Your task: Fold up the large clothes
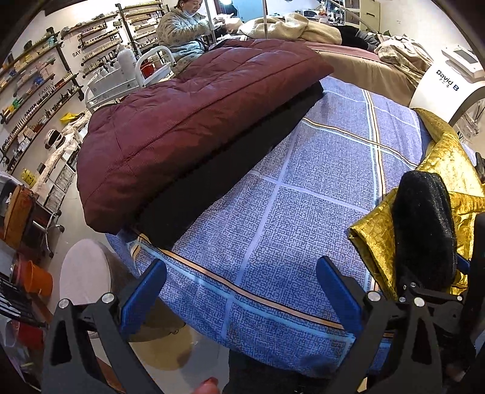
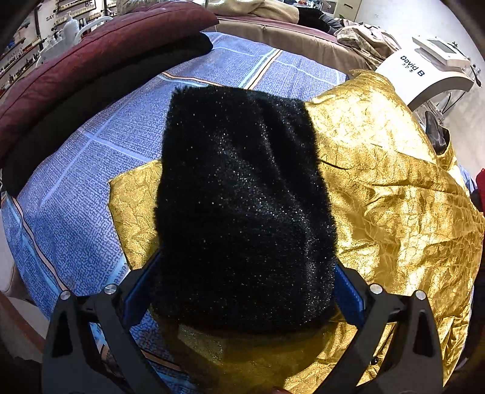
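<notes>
A gold crinkled garment [image 2: 394, 181] lies spread on the right side of a bed covered by a blue patterned sheet [image 1: 303, 197]. A black furry part [image 2: 242, 197] of it lies on top. My right gripper [image 2: 245, 291] stands wide, one blue finger on each side of the fur's near end. In the left wrist view the gold garment [image 1: 376, 236] and black fur [image 1: 424, 227] sit at the right, with the right gripper [image 1: 424, 288] behind them. My left gripper [image 1: 242, 291] is open over the sheet's near edge, holding nothing.
A folded maroon quilted coat [image 1: 182, 127] with a black lining lies on the bed's left side. A white machine [image 1: 445, 88] stands at the right. A round stool [image 1: 88, 269] and an orange bucket [image 1: 36, 282] are left of the bed. A person [image 1: 182, 27] sits at the back.
</notes>
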The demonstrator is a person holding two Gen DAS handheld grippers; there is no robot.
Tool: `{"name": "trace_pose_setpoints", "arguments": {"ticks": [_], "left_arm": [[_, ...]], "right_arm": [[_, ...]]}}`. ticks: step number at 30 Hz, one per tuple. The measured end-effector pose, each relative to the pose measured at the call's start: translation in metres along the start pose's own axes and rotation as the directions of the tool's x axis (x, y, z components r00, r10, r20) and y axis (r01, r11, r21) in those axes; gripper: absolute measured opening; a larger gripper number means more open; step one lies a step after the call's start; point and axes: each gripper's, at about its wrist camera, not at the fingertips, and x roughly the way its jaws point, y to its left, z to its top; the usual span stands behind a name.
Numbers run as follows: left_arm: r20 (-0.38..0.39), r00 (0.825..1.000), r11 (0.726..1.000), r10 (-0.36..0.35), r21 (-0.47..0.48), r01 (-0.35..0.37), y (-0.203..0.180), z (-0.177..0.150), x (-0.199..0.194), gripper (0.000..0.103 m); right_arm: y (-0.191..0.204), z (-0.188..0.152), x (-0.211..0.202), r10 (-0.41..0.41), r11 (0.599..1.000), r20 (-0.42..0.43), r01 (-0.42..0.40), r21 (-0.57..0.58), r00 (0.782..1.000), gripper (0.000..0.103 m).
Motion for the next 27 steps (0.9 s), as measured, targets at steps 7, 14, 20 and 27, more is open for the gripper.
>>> {"name": "trace_pose_setpoints", "arguments": {"ticks": [7, 14, 20, 27], "left_arm": [[-0.002, 1.000, 0.999, -0.025, 0.045, 0.025, -0.015, 0.006, 0.008, 0.097], [-0.008, 0.999, 0.998, -0.036, 0.041, 0.037, -0.019, 0.024, 0.014, 0.097], [0.005, 1.000, 0.995, -0.031, 0.090, 0.030, -0.032, 0.029, 0.014, 0.097], [-0.007, 0.997, 0.987, -0.080, 0.136, 0.080, -0.062, 0.041, 0.020, 0.097]], "right_arm": [[-0.002, 0.000, 0.001, 0.002, 1.000, 0.008, -0.002, 0.002, 1.000, 0.091], [-0.006, 0.004, -0.007, 0.048, 0.999, 0.009, -0.048, 0.009, 0.999, 0.063], [-0.028, 0.005, -0.015, 0.131, 0.989, 0.012, -0.131, 0.067, 0.991, 0.038], [-0.076, -0.002, -0.043, 0.273, 0.945, 0.070, -0.281, 0.168, 0.960, 0.027]]}}
